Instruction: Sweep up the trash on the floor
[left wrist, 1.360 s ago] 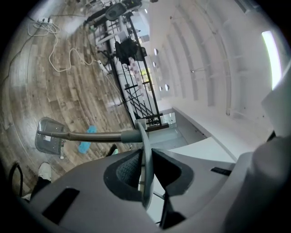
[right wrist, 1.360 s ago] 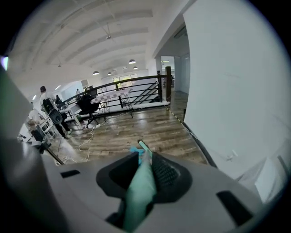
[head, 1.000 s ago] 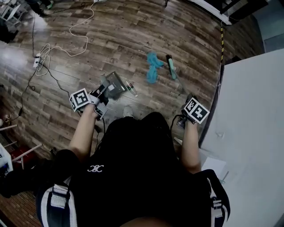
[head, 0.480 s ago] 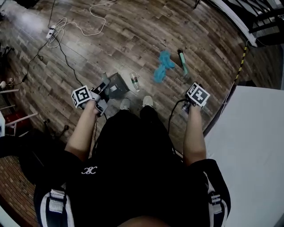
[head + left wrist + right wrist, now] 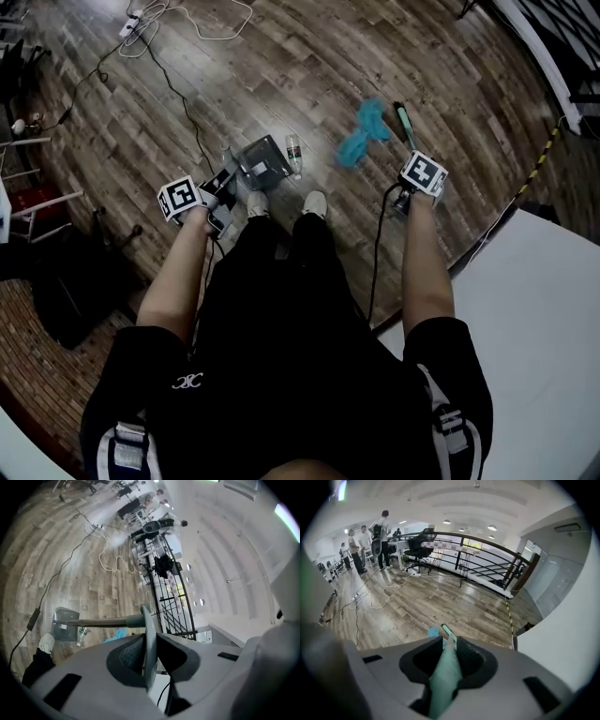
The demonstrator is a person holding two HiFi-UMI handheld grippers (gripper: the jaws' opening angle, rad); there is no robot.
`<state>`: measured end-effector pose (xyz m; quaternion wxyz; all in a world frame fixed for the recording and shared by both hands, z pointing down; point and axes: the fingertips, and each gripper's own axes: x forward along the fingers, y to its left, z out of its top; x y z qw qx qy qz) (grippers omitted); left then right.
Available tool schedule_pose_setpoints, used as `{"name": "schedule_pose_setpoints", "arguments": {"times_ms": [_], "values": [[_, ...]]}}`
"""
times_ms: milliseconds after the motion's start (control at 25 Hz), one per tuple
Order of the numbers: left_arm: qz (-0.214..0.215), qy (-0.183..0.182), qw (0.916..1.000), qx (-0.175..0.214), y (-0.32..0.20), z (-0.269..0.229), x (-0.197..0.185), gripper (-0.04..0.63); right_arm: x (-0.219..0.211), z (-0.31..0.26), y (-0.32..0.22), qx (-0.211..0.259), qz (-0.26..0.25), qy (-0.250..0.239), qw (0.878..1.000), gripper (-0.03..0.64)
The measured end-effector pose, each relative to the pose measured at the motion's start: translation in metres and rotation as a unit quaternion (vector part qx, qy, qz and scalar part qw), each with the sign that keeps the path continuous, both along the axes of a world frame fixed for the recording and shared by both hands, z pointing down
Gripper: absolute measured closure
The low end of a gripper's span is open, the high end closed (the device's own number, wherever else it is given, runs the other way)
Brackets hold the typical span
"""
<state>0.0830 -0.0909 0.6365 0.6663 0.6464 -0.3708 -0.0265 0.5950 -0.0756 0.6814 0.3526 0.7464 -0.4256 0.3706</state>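
Observation:
My left gripper (image 5: 214,192) is shut on the long grey handle (image 5: 101,620) of a grey dustpan (image 5: 265,159), which rests on the wood floor just ahead of the person's shoes (image 5: 315,202). A small plastic bottle (image 5: 294,150) lies at the pan's right edge. Further right lies a crumpled blue piece (image 5: 362,136), beside the broom's head (image 5: 405,120). My right gripper (image 5: 409,194) is shut on the broom's teal handle (image 5: 445,667). The left gripper view shows the dustpan (image 5: 65,630), the bottle (image 5: 82,633) and the gripper (image 5: 147,656). The right gripper (image 5: 449,656) points at the blue piece (image 5: 433,632).
Cables and a power strip (image 5: 141,19) trail over the floor at the upper left. A white table (image 5: 544,309) fills the lower right, with yellow-black tape (image 5: 548,141) beyond it. A black bag (image 5: 66,281) sits at the left. People (image 5: 361,545) stand far back by a railing (image 5: 487,559).
The person has stepped and turned, so the floor shifts in view and the shoes now show by the dustpan. Both grippers keep their hold on dustpan handle and broom.

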Motion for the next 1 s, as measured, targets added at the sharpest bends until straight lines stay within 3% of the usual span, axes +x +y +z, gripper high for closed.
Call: {"name": "schedule_pose_setpoints", "arguments": {"times_ms": [160,400,560,800,1000], "values": [[0.06,-0.014,0.9981,0.006,0.007,0.016,0.022,0.54,-0.022,0.029,-0.022,-0.03,-0.051,0.0,0.998,0.515],[0.1,0.005,0.9948,0.015,0.006,0.022,0.037,0.539,-0.094,0.065,-0.014,-0.09,-0.165,0.008,0.982,0.515],[0.124,0.016,0.9921,0.007,0.009,0.023,0.035,0.539,-0.131,0.067,-0.005,-0.107,-0.204,0.023,0.973,0.515],[0.13,0.04,0.9907,0.005,0.014,0.026,0.018,0.54,-0.191,0.06,0.009,-0.122,-0.213,-0.007,0.969,0.515],[0.127,0.073,0.9893,0.002,0.021,0.028,0.007,0.54,-0.237,0.052,0.025,-0.132,-0.117,-0.073,0.982,0.515]]}}
